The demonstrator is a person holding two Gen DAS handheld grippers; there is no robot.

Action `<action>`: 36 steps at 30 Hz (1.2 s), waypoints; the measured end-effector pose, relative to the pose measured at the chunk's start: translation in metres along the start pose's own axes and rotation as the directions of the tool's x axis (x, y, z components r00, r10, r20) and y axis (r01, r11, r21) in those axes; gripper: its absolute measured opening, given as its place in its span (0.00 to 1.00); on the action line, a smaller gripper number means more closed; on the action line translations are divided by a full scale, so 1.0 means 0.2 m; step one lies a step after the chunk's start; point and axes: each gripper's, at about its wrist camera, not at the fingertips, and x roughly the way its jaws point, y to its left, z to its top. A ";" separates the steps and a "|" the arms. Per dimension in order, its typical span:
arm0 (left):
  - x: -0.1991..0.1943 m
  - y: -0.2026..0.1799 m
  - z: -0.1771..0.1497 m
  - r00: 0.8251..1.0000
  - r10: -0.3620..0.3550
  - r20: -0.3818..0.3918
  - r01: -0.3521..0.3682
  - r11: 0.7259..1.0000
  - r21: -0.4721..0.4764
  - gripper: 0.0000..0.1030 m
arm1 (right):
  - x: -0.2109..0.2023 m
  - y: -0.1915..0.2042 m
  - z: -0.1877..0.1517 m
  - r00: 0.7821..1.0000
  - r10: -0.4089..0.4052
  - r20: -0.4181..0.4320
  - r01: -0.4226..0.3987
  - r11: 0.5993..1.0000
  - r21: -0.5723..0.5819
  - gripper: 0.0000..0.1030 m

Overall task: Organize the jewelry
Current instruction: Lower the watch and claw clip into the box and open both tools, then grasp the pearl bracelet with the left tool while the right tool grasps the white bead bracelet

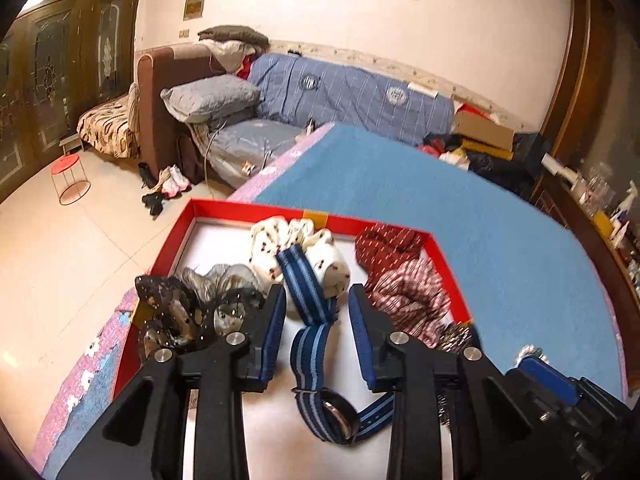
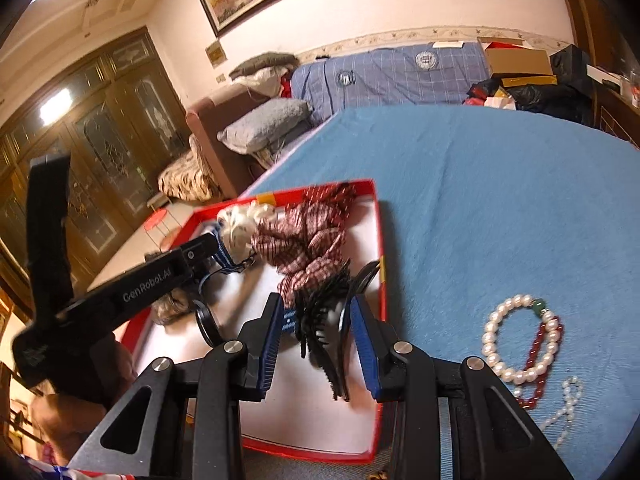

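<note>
A red box (image 1: 240, 206) with a white floor sits on the blue tablecloth; it also shows in the right wrist view (image 2: 382, 280). It holds a white scrunchie (image 1: 316, 258), a black and grey one (image 1: 188, 308) and red patterned ones (image 1: 404, 292). A watch with a blue striped strap (image 1: 310, 336) lies between the fingers of my open left gripper (image 1: 317, 300), not clamped. My right gripper (image 2: 314, 312) is open around a black hair comb clip (image 2: 326, 328) over the box. A pearl bracelet (image 2: 516, 336), a red bead bracelet (image 2: 540, 360) and a small pearl strand (image 2: 566, 408) lie on the cloth to the right.
The table carries a blue cloth (image 1: 460, 216) over a pink flowered one (image 1: 80, 380). Behind it are a sofa with blue covers (image 1: 344, 92), a grey pillow, a red stool (image 1: 70, 178) on the tiled floor and cluttered shelves at the right.
</note>
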 end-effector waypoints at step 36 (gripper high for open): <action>-0.15 -0.59 -0.18 0.950 -0.309 -0.051 0.308 0.890 0.336 0.40 | -0.24 -0.67 -0.26 0.928 -0.301 -0.220 0.325 0.943 0.080 0.38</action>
